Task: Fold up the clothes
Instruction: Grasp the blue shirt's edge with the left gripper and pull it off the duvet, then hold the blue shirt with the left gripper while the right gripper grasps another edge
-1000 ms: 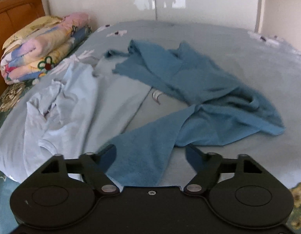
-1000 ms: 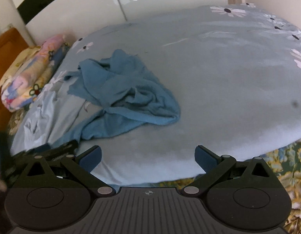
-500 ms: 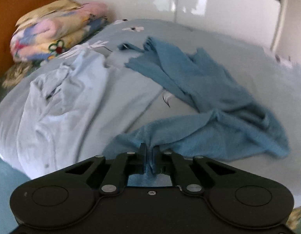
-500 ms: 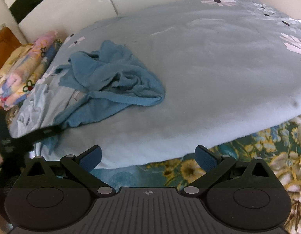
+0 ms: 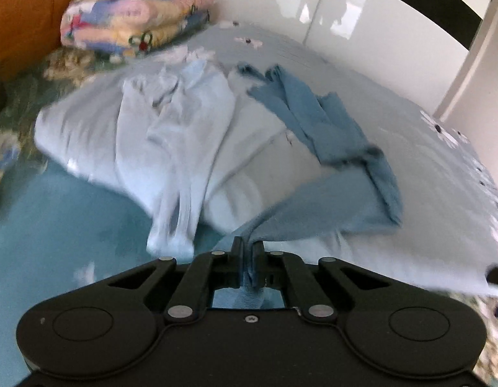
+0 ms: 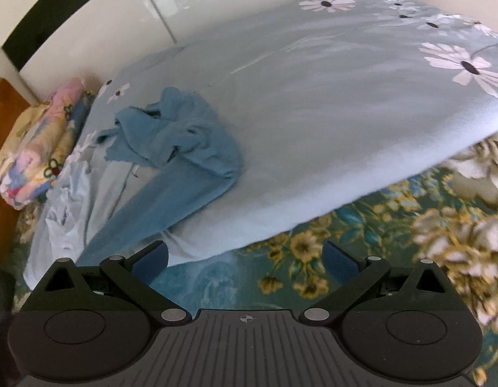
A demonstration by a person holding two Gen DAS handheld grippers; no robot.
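A: Left gripper (image 5: 248,251): jaws clamped on one end of the blue garment (image 5: 339,213), which trails across the bed (image 5: 394,122).

B: Right gripper (image 6: 245,259): wide, empty (off the bed's edge). Step: picking up; next it needs a second corner.

Daylight fills both of my views, soft and fairly bright, with no hard shadows on the bed (image 6: 313,103). The glossy white wardrobe doors (image 5: 361,22) at the top of each frame carry pale glare patches and hazy reflections. My left view is smeared by motion: the pale blue shirt (image 5: 184,135) and the folded quilt (image 5: 136,22) at upper left are soft and streaked. My right view is sharper in the middle, though the flowered sheet (image 6: 426,242) at lower right blurs. The fisheye bends the bed's edge into a curve and darkens the corners.
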